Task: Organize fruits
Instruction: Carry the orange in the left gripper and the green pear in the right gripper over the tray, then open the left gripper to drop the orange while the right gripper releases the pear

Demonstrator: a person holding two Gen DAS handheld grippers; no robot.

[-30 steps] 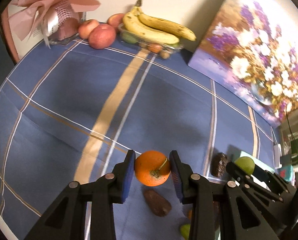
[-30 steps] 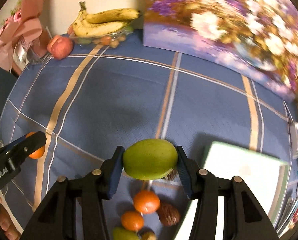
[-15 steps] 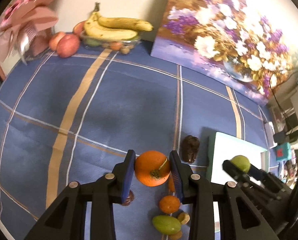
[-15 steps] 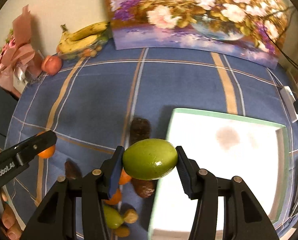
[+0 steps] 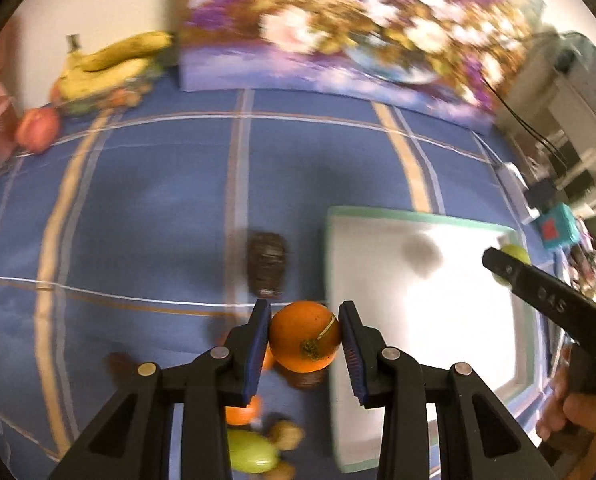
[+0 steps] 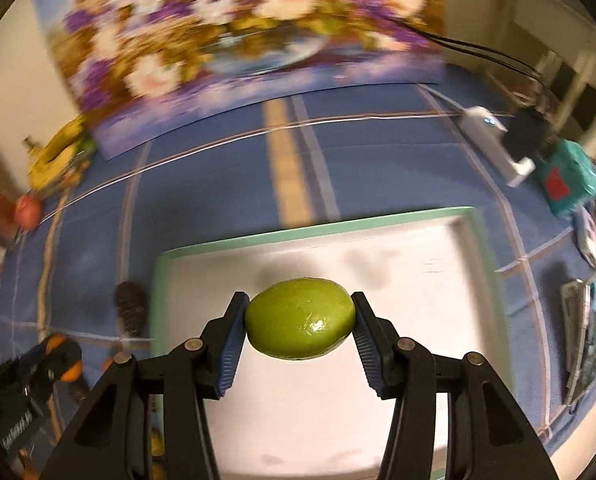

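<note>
My left gripper [image 5: 304, 338] is shut on an orange [image 5: 304, 336], held above the blue cloth just left of the white tray [image 5: 418, 280]. My right gripper [image 6: 300, 318] is shut on a green mango [image 6: 300, 318], held over the tray [image 6: 378, 256], which has a mint-green rim. In the left wrist view the right gripper's finger shows at the right with the mango [image 5: 516, 254]. Loose fruit lies below the left gripper: a small orange [image 5: 243, 412], a green fruit [image 5: 253, 456] and a dark brown fruit [image 5: 267, 264].
Bananas [image 5: 109, 64] on a clear tray and a red apple [image 5: 37, 130] sit at the far left by the wall. A flower painting [image 6: 233, 36] leans on the wall. A teal box [image 6: 570, 178] and a white charger [image 6: 494, 140] lie at the right.
Both grippers have swung to the right with their fruit. The right gripper with the mango is now over the tray; the left gripper with the orange has come up to the tray's left edge.
</note>
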